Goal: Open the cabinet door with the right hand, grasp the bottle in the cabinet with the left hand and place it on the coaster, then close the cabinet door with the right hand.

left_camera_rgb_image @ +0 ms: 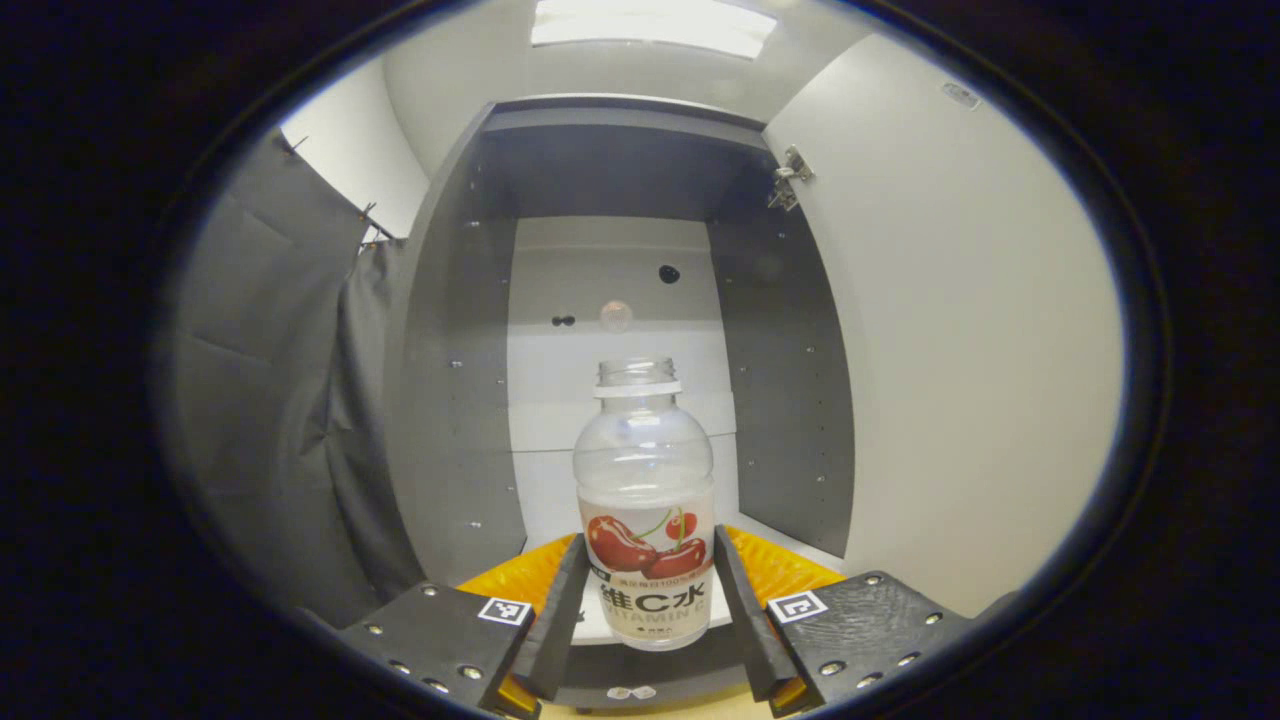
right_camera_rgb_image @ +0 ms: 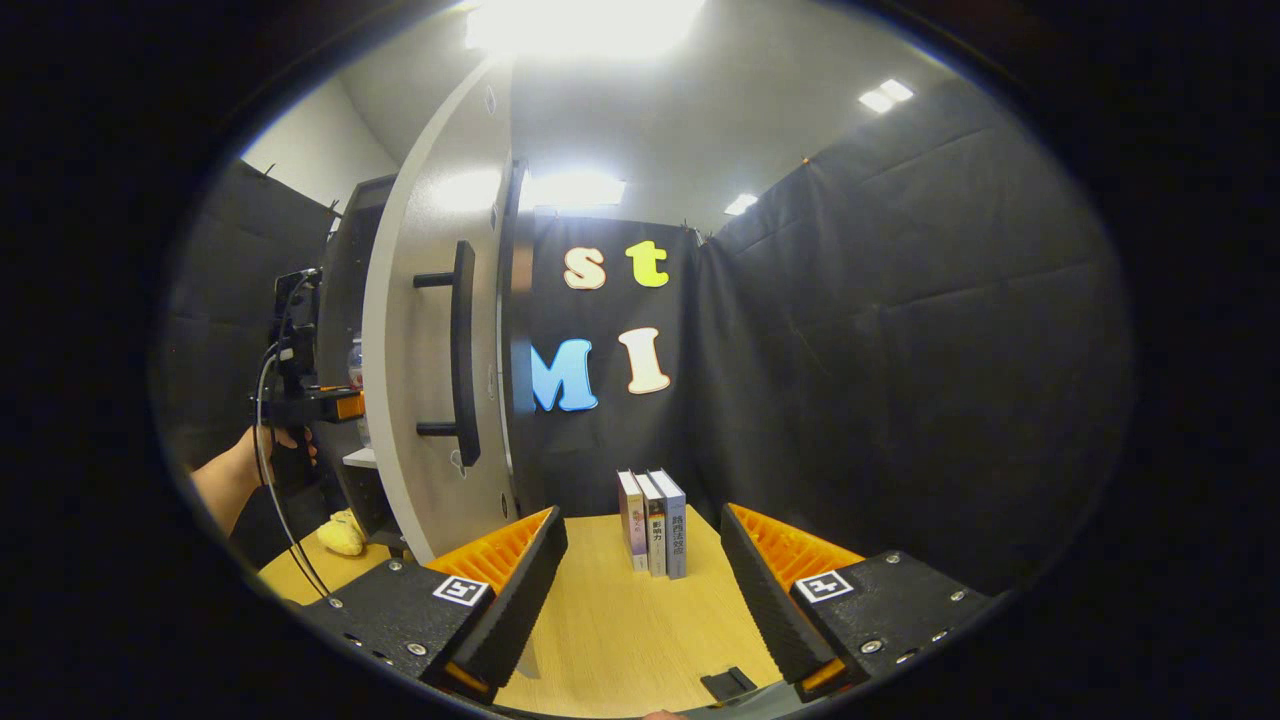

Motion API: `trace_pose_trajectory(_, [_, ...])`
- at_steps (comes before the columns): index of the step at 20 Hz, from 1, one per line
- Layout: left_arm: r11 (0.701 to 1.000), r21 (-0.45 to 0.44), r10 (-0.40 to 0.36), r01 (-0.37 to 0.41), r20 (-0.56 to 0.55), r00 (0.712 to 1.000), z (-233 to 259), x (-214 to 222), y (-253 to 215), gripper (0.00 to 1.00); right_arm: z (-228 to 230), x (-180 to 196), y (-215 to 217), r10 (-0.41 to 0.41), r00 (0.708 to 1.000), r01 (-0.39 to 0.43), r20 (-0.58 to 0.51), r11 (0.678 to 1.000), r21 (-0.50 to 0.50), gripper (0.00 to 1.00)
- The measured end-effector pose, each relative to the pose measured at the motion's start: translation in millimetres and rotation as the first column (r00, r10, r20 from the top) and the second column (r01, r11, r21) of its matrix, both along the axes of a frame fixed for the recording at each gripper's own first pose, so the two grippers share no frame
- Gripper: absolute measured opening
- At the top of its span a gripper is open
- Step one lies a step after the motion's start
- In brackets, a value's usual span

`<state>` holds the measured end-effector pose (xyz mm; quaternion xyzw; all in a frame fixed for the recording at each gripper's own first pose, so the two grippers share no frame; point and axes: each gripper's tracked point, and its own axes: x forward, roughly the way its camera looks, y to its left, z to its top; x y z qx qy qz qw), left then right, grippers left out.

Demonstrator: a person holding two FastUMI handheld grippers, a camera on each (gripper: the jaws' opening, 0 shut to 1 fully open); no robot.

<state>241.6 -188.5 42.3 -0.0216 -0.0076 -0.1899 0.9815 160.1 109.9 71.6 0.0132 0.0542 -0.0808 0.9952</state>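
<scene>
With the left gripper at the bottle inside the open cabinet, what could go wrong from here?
1. The bottle has no cap; tilting it on the way out might spill anything inside.
2. The left gripper holds it low, by the label, so it may tip.
3. The open door stands close beside the right gripper; a bump could swing it.

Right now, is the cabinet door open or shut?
Open. The door is swung aside, so the bottle inside the cabinet shows.

Left gripper view looked straight into the open cabinet from close range. Right gripper view stood farther back, faced the door outer side and booth corner. Shared: cabinet, door.
</scene>
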Motion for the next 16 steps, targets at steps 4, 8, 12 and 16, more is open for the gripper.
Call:
trace_pose_trajectory(4, [0.999, -0.002, 0.034, -0.034, -0.011, 0.999, -4.8, -31.2, 17.7, 0.70, 0.0, -0.9, 3.7, 0.045, 0.999, -0.045, 0.004, 0.999, 0.005, 0.95])
trace_pose_trajectory(8, [0.998, 0.007, 0.067, -0.067, -0.014, 0.998, -13.1, -63.3, 35.2, 0.70, -2.4, -2.5, 7.9, 0.086, 0.996, -0.086, -0.001, 0.996, 0.016, 0.95])
trace_pose_trajectory(12, [0.996, 0.004, 0.092, -0.092, -0.012, 0.996, -17.4, -95.1, 49.7, 0.78, -6.9, -2.8, 13.0, 0.119, 0.993, -0.118, -0.011, 0.993, 0.030, 0.95])
trace_pose_trajectory(16, [0.994, 0.008, 0.108, -0.108, 0.000, 0.994, -22.3, -124.1, 52.1, 0.77, -9.2, -4.7, 16.3, 0.149, 0.989, -0.148, -0.017, 0.988, 0.032, 0.95])
